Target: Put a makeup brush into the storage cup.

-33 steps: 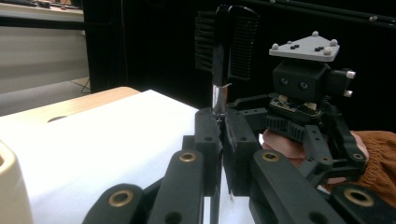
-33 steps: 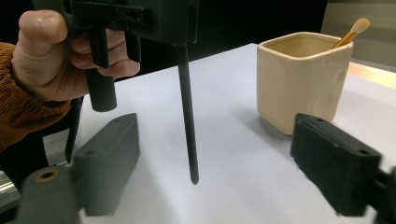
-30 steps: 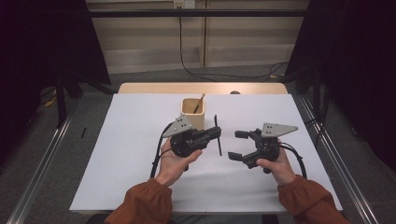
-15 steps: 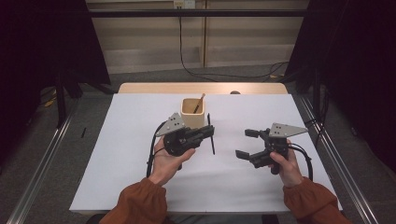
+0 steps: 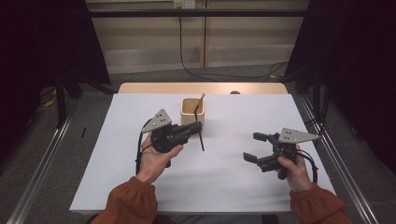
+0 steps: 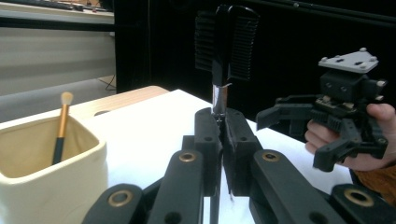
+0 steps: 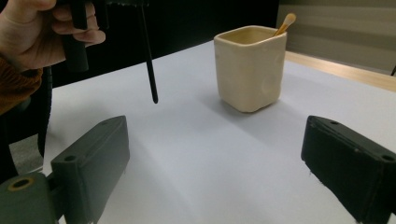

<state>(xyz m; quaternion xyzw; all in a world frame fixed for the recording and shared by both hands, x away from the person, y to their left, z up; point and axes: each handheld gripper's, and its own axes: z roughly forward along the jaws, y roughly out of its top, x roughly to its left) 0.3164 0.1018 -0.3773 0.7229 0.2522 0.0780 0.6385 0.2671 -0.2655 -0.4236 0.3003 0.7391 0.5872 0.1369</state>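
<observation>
My left gripper (image 5: 197,127) is shut on a slim black brush (image 5: 201,139), held just in front of a cream square cup (image 5: 187,116). In the left gripper view the brush (image 6: 227,44) rises upright from the closed jaws, a silver ferrule below its black comb-like head. A wooden-handled brush (image 5: 200,101) leans inside the cup (image 6: 51,163). My right gripper (image 5: 252,147) hangs open over the table's right side with nothing in it. From the right gripper view the black handle (image 7: 148,65) hangs down left of the cup (image 7: 250,70).
White sheet (image 5: 224,182) covers the table, with a wooden strip (image 5: 154,88) along the far edge. Metal rails (image 5: 39,172) run along both sides on the floor. Dark curtains stand left and right, and cables lie on the floor behind.
My left gripper has carried the black brush left and closer to the cup. The right gripper has drawn off to the right, staying open.
</observation>
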